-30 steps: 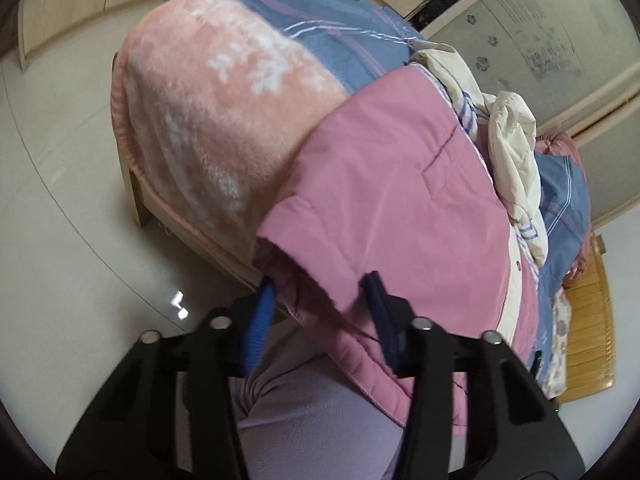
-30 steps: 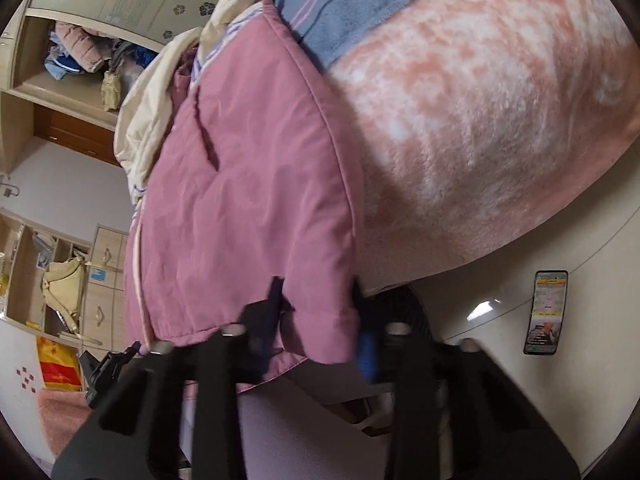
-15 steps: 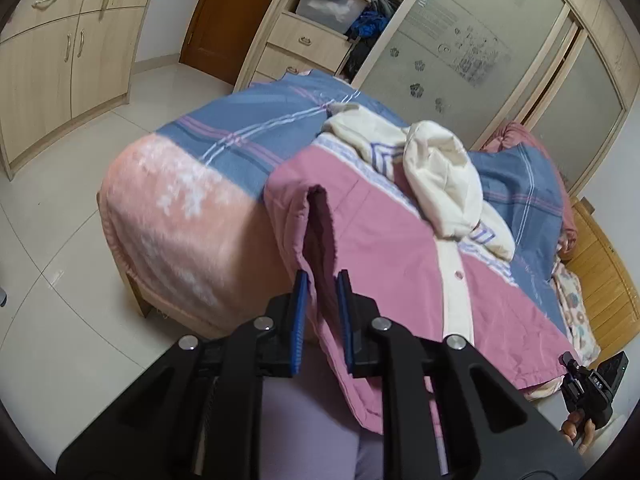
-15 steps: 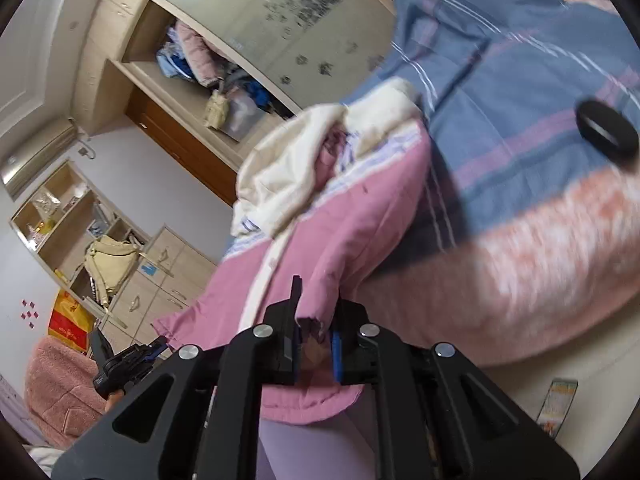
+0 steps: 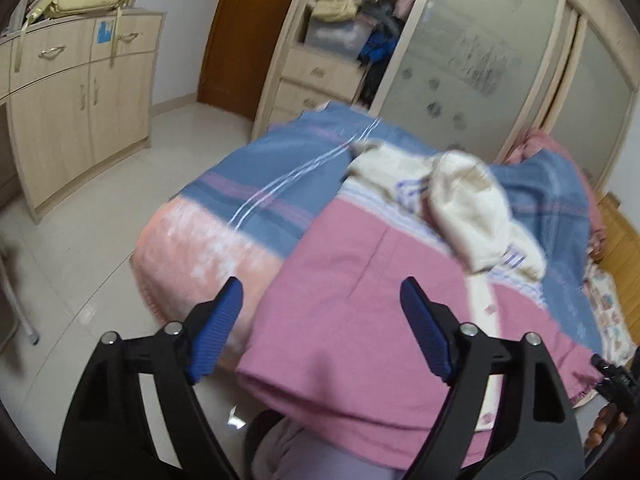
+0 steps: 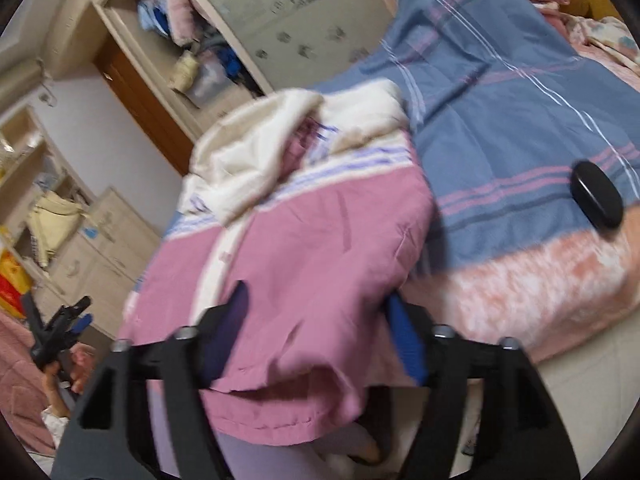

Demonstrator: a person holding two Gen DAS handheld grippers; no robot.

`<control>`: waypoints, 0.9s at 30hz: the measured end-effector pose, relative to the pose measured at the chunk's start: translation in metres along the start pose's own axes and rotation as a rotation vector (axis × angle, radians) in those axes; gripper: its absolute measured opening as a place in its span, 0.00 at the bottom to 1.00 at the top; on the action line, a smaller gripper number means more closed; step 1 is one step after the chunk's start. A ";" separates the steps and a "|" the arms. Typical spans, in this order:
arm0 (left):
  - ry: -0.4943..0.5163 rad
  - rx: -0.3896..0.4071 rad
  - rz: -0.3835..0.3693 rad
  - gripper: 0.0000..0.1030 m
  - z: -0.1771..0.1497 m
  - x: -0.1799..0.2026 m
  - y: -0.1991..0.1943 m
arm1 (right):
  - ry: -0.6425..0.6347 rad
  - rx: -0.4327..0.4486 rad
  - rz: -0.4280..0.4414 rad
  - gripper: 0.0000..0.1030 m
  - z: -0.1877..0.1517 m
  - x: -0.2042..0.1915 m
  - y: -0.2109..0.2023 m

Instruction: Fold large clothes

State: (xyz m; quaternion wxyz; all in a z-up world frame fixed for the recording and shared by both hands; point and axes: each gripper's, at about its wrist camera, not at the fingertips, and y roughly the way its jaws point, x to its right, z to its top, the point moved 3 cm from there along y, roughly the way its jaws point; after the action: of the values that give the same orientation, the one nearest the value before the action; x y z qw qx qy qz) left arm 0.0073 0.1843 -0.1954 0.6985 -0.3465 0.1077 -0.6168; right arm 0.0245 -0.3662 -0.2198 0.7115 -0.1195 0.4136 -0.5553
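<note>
Left wrist: left claw wide open over pink jacket; right claw likewise, nothing gripped.

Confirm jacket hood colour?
Cream hood on the pink jacket; clearest in the right wrist view.

A pale tiled floor runs past a light wooden cabinet with drawers and metal handles. A brown wooden door stands beside an open wardrobe shelf stuffed with clothes, next to frosted sliding doors. The bed carries a blue striped cover.
</note>
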 end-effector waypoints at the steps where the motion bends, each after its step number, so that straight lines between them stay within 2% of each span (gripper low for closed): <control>1: 0.000 -0.020 0.026 0.81 -0.005 -0.003 0.005 | -0.001 -0.020 -0.056 0.71 -0.005 0.006 0.005; 2: 0.002 -0.035 0.038 0.82 -0.010 -0.004 0.008 | -0.020 -0.034 -0.140 0.71 -0.009 0.011 0.009; 5: 0.028 -0.048 0.047 0.87 -0.024 -0.003 0.012 | -0.072 -0.039 -0.302 0.72 -0.019 0.023 0.019; 8: 0.066 -0.055 0.080 0.89 -0.033 0.001 0.013 | -0.011 -0.067 -0.296 0.79 -0.025 0.039 0.025; 14: 0.082 -0.083 0.117 0.91 -0.043 -0.002 0.018 | 0.153 -0.099 -0.188 0.80 -0.038 0.061 0.021; 17: 0.088 -0.090 0.123 0.91 -0.047 0.000 0.015 | 0.163 -0.124 -0.044 0.81 -0.044 0.048 0.021; 19: 0.090 -0.090 0.111 0.92 -0.049 0.003 0.014 | 0.144 -0.137 0.037 0.83 -0.049 0.032 0.023; 23: 0.092 -0.093 0.087 0.93 -0.051 0.010 0.014 | 0.018 -0.241 0.186 0.84 -0.060 -0.015 0.033; 26: 0.067 -0.103 0.013 0.94 -0.052 0.015 0.014 | -0.053 -0.329 0.318 0.84 -0.075 -0.046 0.039; 27: 0.042 -0.111 -0.020 0.94 -0.052 0.013 0.016 | -0.074 -0.350 0.328 0.84 -0.080 -0.052 0.042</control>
State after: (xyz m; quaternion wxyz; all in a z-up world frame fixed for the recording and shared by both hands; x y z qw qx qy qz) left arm -0.0071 0.1539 -0.2396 0.6698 -0.3727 0.1526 -0.6239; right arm -0.0059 -0.2820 -0.2727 0.7751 -0.1924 0.4912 -0.3477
